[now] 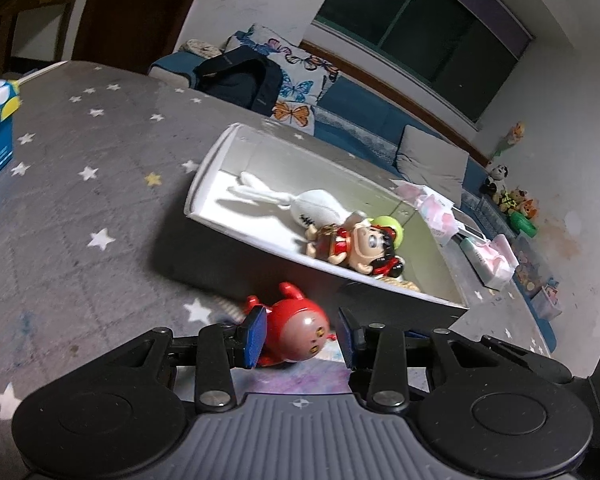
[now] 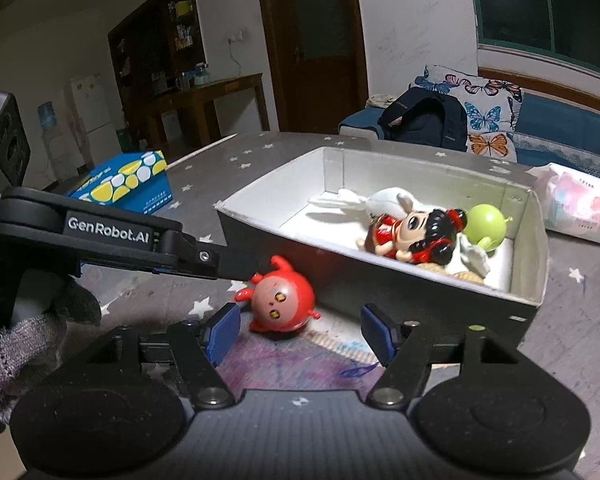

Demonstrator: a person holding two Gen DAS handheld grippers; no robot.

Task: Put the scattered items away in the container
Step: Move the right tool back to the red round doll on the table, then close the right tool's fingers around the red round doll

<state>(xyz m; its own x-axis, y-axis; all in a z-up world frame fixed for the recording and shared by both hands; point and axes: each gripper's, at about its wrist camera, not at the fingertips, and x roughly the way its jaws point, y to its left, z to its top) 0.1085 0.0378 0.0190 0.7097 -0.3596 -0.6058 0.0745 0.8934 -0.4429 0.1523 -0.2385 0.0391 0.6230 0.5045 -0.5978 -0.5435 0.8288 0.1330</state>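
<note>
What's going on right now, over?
Left gripper open around red toy on the mat. Right gripper open, empty. Box alongside, nothing blocking.

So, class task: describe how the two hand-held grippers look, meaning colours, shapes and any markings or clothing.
Each hand-held gripper, left and right, has a black body with round side discs, a ribbed grey centre panel, silver-riveted black linkage bars and blue rectangular finger pads. The right wrist view shows white "GenRobot.AI" lettering on the left one's side, and a grey knitted glove on the hand holding it.

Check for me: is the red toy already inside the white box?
No. The red toy lies on the grey star-print cloth outside the white box, between the open left gripper's fingers.
</note>
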